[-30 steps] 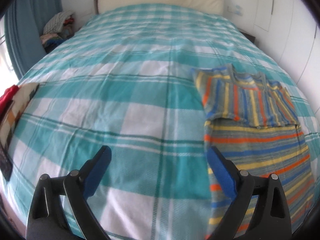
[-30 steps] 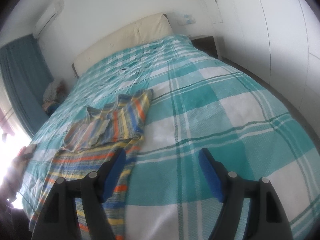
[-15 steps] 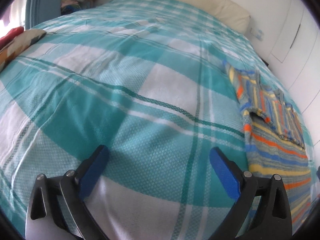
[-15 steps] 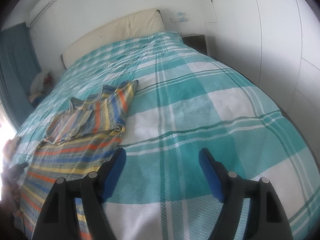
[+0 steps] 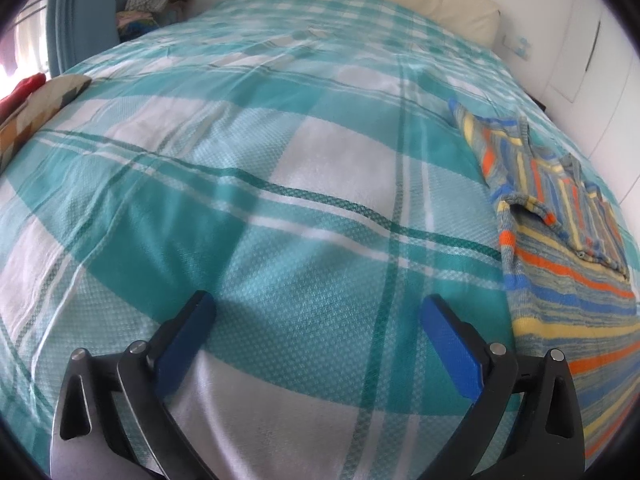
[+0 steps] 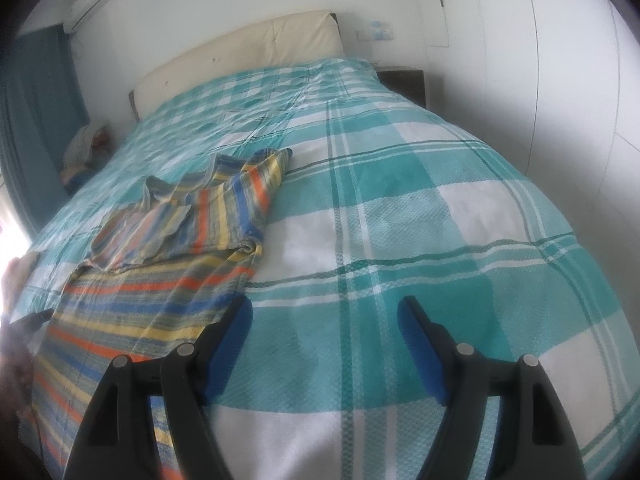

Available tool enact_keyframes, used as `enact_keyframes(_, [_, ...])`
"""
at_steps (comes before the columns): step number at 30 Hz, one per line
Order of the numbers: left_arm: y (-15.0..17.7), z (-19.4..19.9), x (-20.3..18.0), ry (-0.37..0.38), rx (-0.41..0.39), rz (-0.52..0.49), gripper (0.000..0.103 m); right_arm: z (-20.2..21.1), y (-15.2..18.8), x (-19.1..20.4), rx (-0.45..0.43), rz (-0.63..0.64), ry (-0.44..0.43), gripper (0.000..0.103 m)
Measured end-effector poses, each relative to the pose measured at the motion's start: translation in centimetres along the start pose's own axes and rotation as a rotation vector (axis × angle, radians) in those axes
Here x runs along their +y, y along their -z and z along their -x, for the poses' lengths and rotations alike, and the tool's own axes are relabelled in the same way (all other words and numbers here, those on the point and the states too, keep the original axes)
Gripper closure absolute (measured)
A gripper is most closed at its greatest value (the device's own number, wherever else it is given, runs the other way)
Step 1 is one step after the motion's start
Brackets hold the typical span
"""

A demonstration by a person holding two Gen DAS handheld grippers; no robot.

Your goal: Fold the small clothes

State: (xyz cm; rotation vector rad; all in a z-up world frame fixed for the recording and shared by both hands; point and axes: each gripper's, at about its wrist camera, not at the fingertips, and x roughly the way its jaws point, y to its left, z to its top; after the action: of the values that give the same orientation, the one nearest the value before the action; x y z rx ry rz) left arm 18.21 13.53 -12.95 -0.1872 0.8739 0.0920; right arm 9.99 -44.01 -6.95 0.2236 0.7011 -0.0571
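I had both claws spread wide and holding nothing. My left gripper (image 5: pixel 316 320) hung low over the teal-and-white checked bedspread (image 5: pixel 280 160), its blue pads (image 5: pixel 448 344) well apart with only bare cover between them. My right gripper (image 6: pixel 324 320) was the same, fingers parted over the cover (image 6: pixel 440 220).

The striped shirt (image 5: pixel 560 240) lay flat on the bed between my two tools. From the left wrist view it sat off to the right, its near-left edge just beside the right-hand pad but not touching it that I could tell. In the right wrist view the striped shirt (image 6: pixel 160 272) spread to the left, and its lower right edge ran down behind my left-hand pad (image 6: pixel 232 340). The top part, with the sleeves and collar, was already folded down over the body, leaving a thick crosswise fold line partway up.

For room, I had a broad stretch of open cover to the left of the shirt and another to the right, reaching out to the mattress edge by the white wardrobe doors (image 6: pixel 560 60). Beyond the shirt the cover ran clear up to the cream headboard (image 6: pixel 240 56). A pile of clothes (image 5: pixel 156 4) sat at the far left corner beside a blue curtain (image 5: pixel 76 16), and a patterned cushion (image 5: pixel 36 108) lay at the left edge of the bed.
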Motion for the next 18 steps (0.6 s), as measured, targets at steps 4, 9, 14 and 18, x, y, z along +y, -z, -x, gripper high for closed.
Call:
enact_keyframes(4, [0.0,0.0,0.0,0.001,0.0,0.0,0.001,0.5,0.1,-0.1,-0.006,-0.001,-0.001,0.028])
enact_keyframes(9, [0.0,0.0,0.0,0.0,0.0,0.0,0.0,1.2,-0.3,-0.6,-0.032,-0.007,0.011,0.028])
enact_keyframes(14, [0.0,-0.2,-0.1,0.001,0.006,-0.002,0.0,1.4,-0.3,-1.4,-0.031,-0.027,0.039,0.028])
enact_keyframes(18, [0.1,-0.2,-0.3,-0.006,0.008,-0.008,0.0,1.4,-0.1,-1.5,-0.024,-0.023,0.051,0.028])
